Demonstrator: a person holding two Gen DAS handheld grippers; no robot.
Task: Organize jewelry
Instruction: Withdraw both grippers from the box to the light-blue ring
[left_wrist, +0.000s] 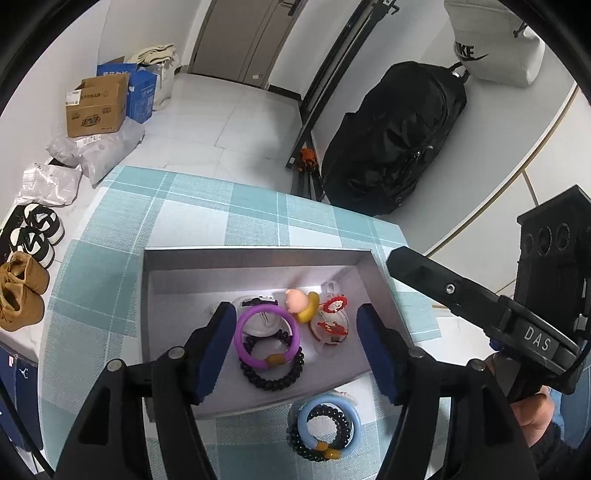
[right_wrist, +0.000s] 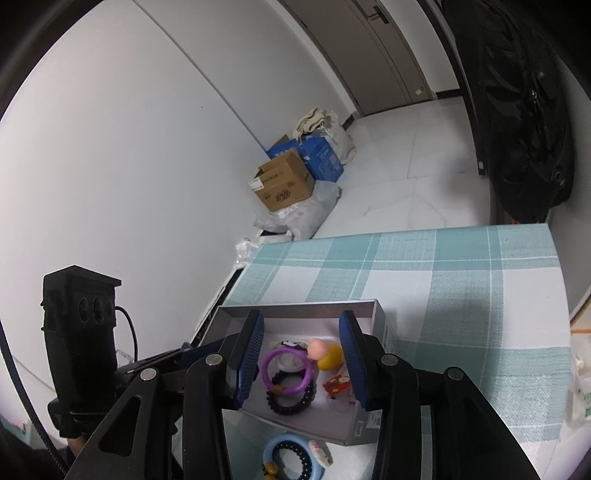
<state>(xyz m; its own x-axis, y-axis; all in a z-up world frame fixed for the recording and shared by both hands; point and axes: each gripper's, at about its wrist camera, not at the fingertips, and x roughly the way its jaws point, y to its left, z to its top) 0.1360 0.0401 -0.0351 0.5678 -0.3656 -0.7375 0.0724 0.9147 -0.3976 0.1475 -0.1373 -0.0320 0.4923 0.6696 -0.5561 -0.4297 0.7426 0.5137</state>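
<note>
Both left tongs (left_wrist: 297, 350) and right tongs (right_wrist: 301, 360) gape empty. Blue bangle (left_wrist: 330, 424): rigid, light, slippery; grip its rim.

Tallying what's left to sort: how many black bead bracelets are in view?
2. One black bead bracelet lies in the gray box under the purple bangle; another lies outside with the blue bangle. More could be hidden.

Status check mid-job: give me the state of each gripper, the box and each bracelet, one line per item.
left gripper: open, empty, above the box.
right gripper: open, empty, above the box.
grey box: lidless, on the checked cloth, holding jewelry.
purple bangle: inside box, resting on black bead bracelet.
black bead bracelet: inside box.
blue bangle: outside box, on cloth.
second black bead bracelet: outside box, overlapping blue bangle.
</note>
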